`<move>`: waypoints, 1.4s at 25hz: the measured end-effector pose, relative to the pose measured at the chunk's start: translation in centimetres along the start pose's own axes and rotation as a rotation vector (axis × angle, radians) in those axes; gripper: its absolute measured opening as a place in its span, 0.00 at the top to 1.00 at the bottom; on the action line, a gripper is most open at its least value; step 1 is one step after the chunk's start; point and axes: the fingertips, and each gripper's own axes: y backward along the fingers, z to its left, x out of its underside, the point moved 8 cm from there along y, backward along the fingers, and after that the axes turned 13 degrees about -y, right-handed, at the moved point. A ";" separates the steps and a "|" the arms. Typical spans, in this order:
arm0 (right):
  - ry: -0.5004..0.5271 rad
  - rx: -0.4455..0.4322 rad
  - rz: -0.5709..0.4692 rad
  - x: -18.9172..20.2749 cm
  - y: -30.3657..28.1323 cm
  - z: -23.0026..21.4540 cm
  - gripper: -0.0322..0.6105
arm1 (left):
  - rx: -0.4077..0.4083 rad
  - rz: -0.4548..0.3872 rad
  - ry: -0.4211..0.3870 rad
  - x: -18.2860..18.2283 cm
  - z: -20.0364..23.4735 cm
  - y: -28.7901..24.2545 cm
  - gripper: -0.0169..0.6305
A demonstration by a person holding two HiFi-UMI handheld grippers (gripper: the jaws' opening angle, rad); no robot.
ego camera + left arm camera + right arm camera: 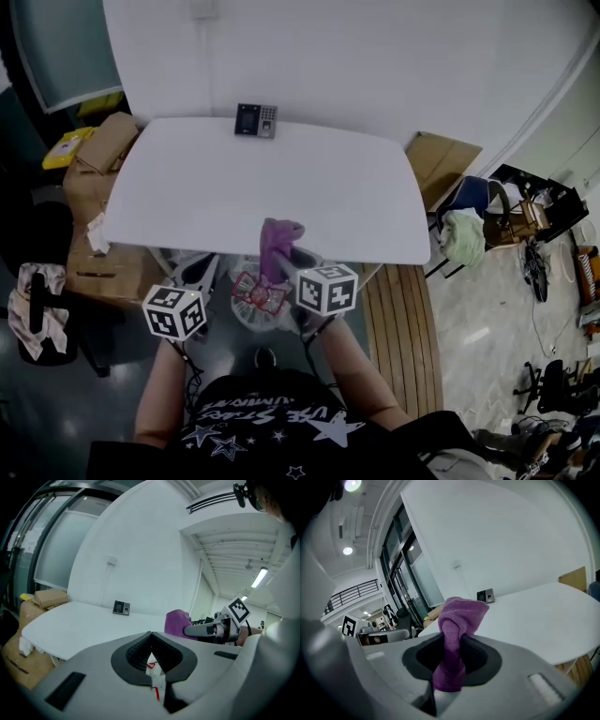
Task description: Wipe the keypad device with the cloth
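Observation:
The keypad device is a small dark box with a screen and keys, at the far edge of the white table. It also shows as the keypad device and the keypad device, far off. My right gripper is shut on a bunched purple cloth at the table's near edge. The cloth sticks up between the jaws of the right gripper. My left gripper is shut on nothing, below the near edge, left of the cloth.
Cardboard boxes stand at the table's left end. A wooden panel and a chair with a pale cloth are at the right. A bin with red wrappers sits under the near edge.

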 end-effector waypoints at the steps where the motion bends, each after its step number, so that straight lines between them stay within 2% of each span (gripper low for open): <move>1: -0.003 -0.005 0.005 -0.2 -0.3 -0.3 0.80 | -0.004 0.003 0.014 0.0 0.0 -0.5 0.96; 7: 0.008 -0.041 0.029 -1.0 -1.5 -1.2 0.80 | -0.012 0.007 0.016 -0.4 0.5 -2.2 0.96; 12: -0.012 -0.020 0.051 -1.1 -3.1 -2.1 0.80 | -0.012 0.007 0.010 -0.5 1.8 -2.8 0.96; 17: 0.014 -0.012 0.048 -2.4 -5.2 -1.8 0.80 | -0.022 -0.020 0.038 -0.9 5.0 -4.0 0.96; 24: 0.005 0.044 0.033 -5.1 -8.8 -2.8 0.80 | 0.026 -0.029 0.029 -2.6 9.3 -7.9 0.96; 35: -0.017 0.099 0.031 -9.8 -17.1 -5.0 0.80 | 0.088 0.007 0.018 -4.5 17.6 -14.3 0.96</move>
